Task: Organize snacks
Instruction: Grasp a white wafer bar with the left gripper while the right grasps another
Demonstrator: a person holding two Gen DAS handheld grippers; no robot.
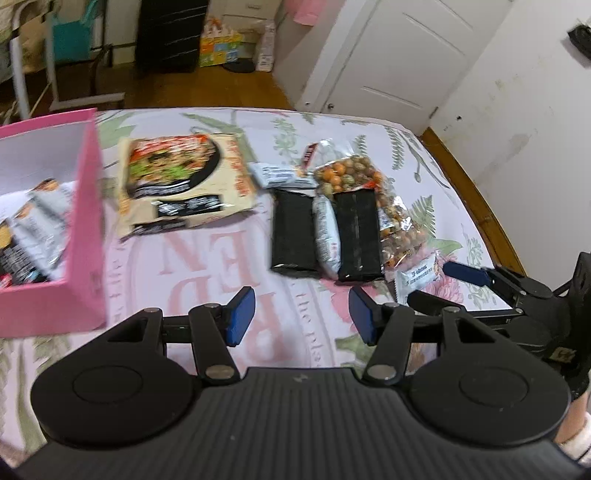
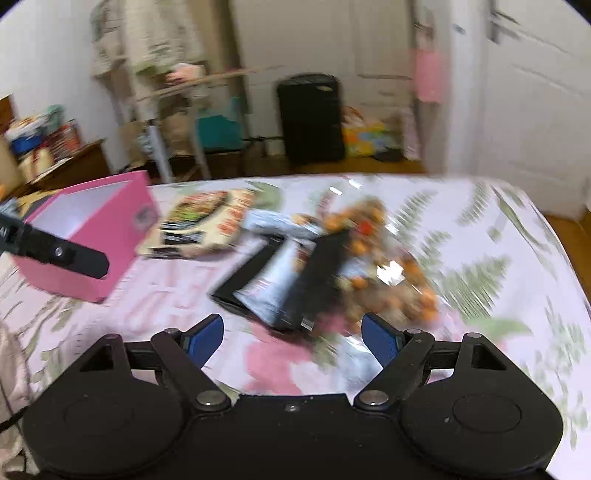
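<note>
A pink box (image 1: 86, 229) stands at the left with several snack packets inside; it also shows in the right wrist view (image 2: 125, 236). A large noodle packet (image 1: 186, 181) lies beside it. Two black packets (image 1: 293, 230) with a silver packet (image 1: 327, 232) between them lie mid-bed, next to a clear bag of coloured nuts (image 1: 354, 173). My left gripper (image 1: 301, 315) is open and empty, just short of the black packets. My right gripper (image 2: 293, 339) is open and empty, near the same pile (image 2: 295, 273); that view is blurred.
The snacks lie on a floral bedspread (image 1: 207, 266) whose right edge meets a wooden frame (image 1: 476, 199). A small white packet (image 1: 415, 277) lies by the right gripper's fingers (image 1: 461, 273). Beyond the bed are a white door (image 1: 388, 62) and a black cabinet (image 1: 170, 33).
</note>
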